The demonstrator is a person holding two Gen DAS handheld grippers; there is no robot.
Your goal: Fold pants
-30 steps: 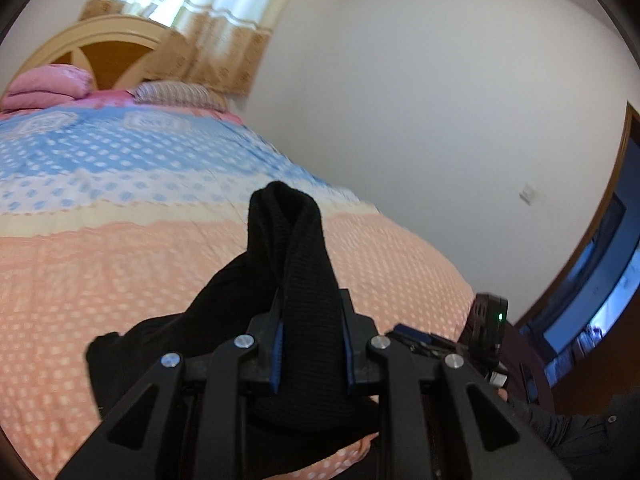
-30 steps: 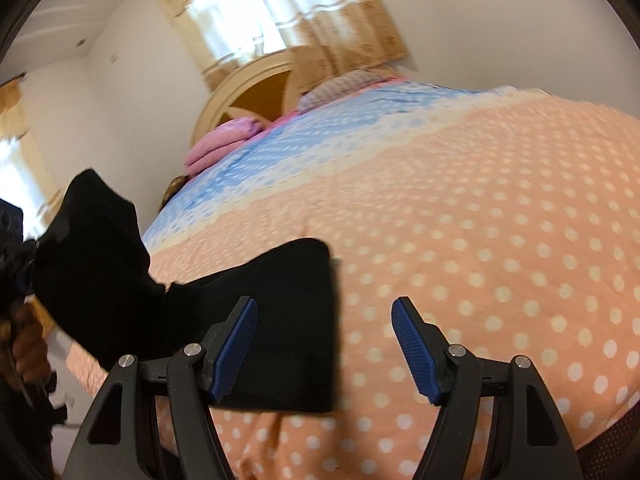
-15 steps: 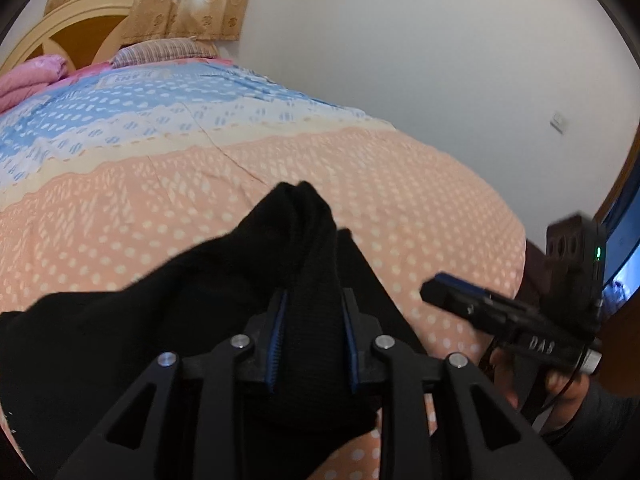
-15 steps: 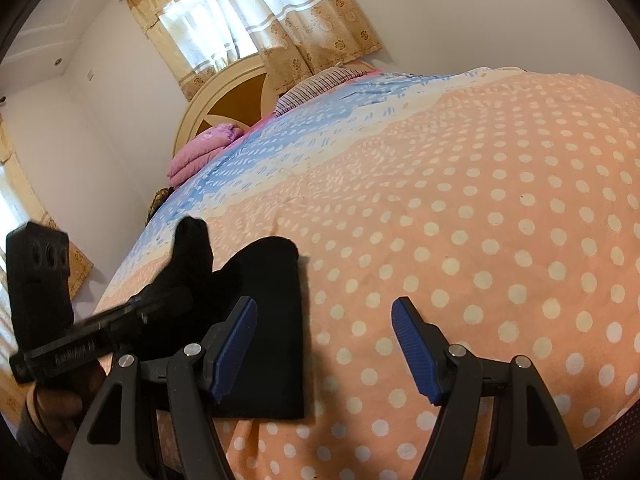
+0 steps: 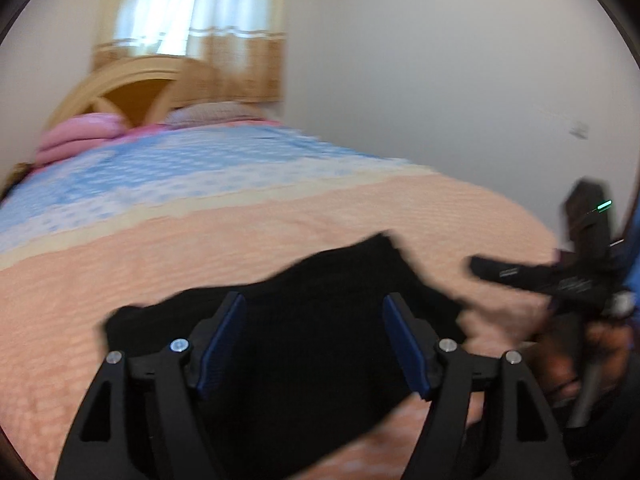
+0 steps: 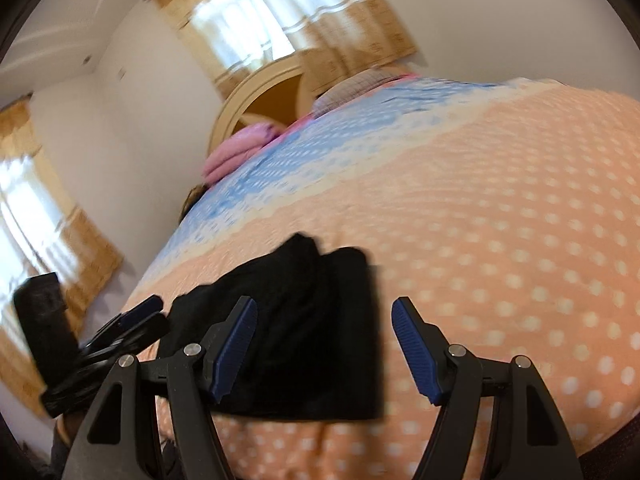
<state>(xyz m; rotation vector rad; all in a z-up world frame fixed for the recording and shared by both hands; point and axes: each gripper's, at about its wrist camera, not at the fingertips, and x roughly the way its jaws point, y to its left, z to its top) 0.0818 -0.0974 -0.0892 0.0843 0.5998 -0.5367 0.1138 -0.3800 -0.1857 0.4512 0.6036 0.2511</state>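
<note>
Both wrist views sit low and close over the bedspread (image 5: pixel 280 232), each looking forward between its own 2 fingers toward the headboard (image 6: pixel 264 92). The left view faces the right wall; the right view faces the left wall. Both share the black pants (image 5: pixel 320 312) and curtains (image 6: pixel 280 12).
</note>
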